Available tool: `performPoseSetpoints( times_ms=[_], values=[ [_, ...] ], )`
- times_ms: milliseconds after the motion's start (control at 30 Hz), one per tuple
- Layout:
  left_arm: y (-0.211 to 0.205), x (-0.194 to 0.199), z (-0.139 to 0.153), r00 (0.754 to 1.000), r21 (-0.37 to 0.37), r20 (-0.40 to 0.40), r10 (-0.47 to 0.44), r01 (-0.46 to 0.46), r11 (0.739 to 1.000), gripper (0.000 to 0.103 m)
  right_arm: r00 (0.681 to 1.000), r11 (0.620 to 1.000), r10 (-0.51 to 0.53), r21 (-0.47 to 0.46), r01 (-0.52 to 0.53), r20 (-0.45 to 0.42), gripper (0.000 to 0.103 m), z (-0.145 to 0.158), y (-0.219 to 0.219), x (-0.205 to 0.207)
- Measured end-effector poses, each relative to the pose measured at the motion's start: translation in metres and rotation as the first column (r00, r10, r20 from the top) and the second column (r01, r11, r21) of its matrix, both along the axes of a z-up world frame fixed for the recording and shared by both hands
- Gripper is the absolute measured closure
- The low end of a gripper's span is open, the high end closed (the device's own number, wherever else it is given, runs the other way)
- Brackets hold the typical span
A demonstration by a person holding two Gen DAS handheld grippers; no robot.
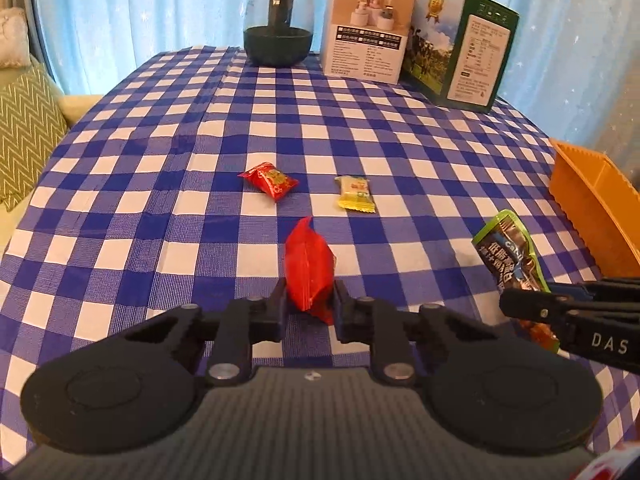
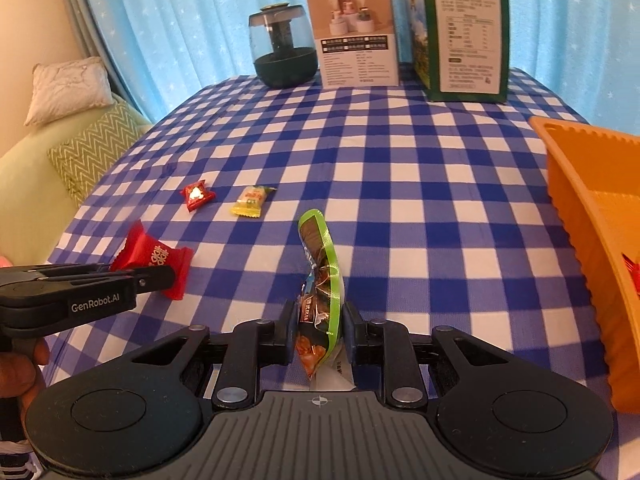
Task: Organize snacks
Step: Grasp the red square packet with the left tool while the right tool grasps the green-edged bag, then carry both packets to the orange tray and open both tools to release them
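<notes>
My left gripper (image 1: 310,300) is shut on a red wrapped candy (image 1: 308,264), which stands upright between the pads just above the checked tablecloth (image 1: 160,200). In the right wrist view the same candy (image 2: 156,258) sits in the left gripper (image 2: 170,276) at the left. My right gripper (image 2: 319,332) is shut on a green-edged snack packet (image 2: 320,264), seen edge-on. The left wrist view shows that packet (image 1: 508,248) in the right gripper (image 1: 510,300) at the right. A small red candy (image 1: 269,179) and a yellow candy (image 1: 355,193) lie loose on the cloth ahead.
An orange bin (image 2: 580,184) stands at the table's right edge with something red inside. At the back are a dark glass jar (image 1: 278,28), a white box (image 1: 366,28) and a green box (image 1: 460,44). A sofa with cushions (image 1: 24,132) lies left. A hand (image 2: 24,364) holds the left gripper.
</notes>
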State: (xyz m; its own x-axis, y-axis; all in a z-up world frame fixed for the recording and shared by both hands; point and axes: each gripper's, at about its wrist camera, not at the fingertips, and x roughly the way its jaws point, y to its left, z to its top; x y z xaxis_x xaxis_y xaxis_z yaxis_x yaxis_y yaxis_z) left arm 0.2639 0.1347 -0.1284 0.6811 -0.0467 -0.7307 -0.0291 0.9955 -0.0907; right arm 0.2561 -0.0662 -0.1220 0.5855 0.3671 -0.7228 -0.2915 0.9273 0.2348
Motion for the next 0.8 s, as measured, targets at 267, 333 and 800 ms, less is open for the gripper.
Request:
performPoseSetpoints(
  times_ms=[267,333,800],
  values=[
    [-0.017,-0.024,0.017,1.000,0.003,0.017,0.013,-0.013,1.000,0.086,1.000,1.000,-0.024,0.008,0.024,0.012,0.079,0.015,-0.020,-0.021],
    [-0.023,-0.034,0.022,1.000,-0.006,0.020,0.017,-0.017,1.000,0.086,0.999,0.999,-0.033,0.011,0.033,0.018,0.079,0.021,-0.024,-0.028],
    [-0.087,-0.089,0.066,0.998,-0.037,0.057,-0.025,0.027,0.999,0.086,0.993,0.994,-0.102,0.032,0.100,0.062,0.079,0.060,-0.067,-0.088]
  ],
)
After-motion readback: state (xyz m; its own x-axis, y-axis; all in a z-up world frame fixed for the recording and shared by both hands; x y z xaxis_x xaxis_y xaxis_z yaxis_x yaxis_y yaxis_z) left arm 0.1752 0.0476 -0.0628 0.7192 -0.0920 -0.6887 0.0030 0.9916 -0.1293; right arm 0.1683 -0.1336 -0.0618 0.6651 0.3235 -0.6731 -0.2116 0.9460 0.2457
